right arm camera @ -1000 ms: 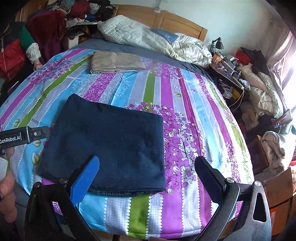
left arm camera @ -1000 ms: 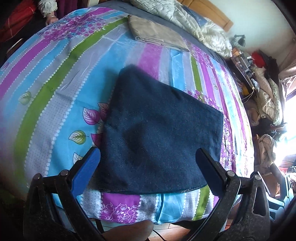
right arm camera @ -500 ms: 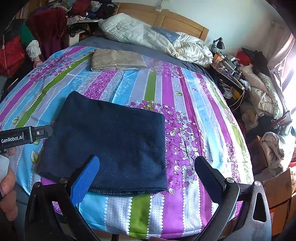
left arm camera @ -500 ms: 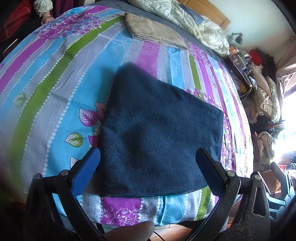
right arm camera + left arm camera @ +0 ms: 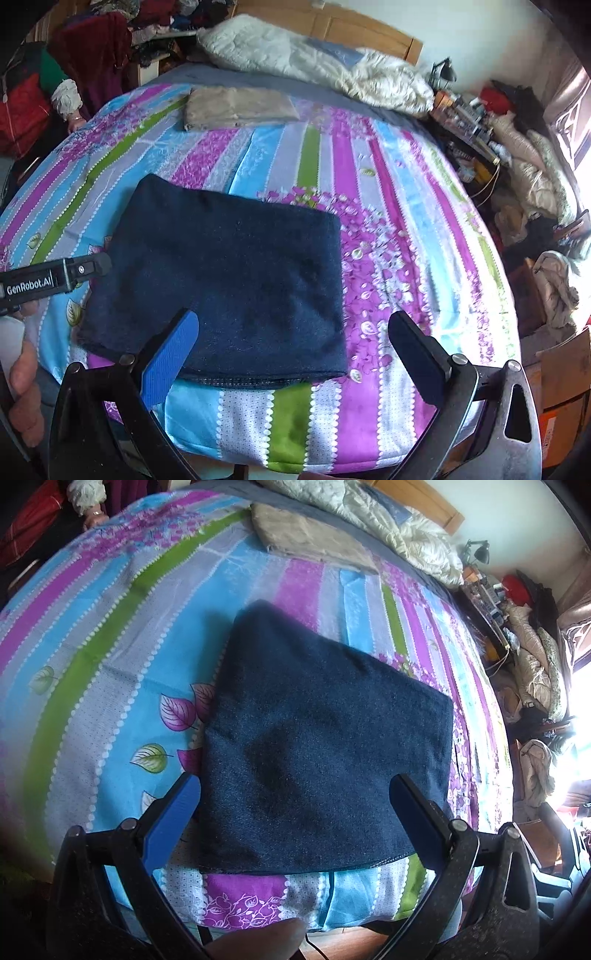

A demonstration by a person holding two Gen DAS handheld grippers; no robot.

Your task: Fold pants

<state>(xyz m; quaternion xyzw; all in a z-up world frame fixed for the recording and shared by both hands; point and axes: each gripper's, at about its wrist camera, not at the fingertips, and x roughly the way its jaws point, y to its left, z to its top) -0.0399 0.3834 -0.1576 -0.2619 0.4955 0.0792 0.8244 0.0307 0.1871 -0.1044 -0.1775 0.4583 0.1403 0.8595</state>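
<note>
Dark blue denim pants lie folded into a flat, roughly square packet near the front edge of the striped bedsheet. My left gripper hovers open above the packet's near part, nothing between its blue-padded fingers. In the right wrist view the same pants sit left of centre, and my right gripper stands open over their near right corner, holding nothing. The left gripper's body pokes in from the left edge beside the pants, with a hand below it.
A folded beige garment lies at the far side of the bed, a white quilt bunched by the wooden headboard. A person's sleeve and hand rest at the far left edge. Cluttered bedside things and clothes piles fill the right.
Both grippers stay open and have shifted only slightly; the left wrist view has drifted a little closer to the pants. The pants lie still.
</note>
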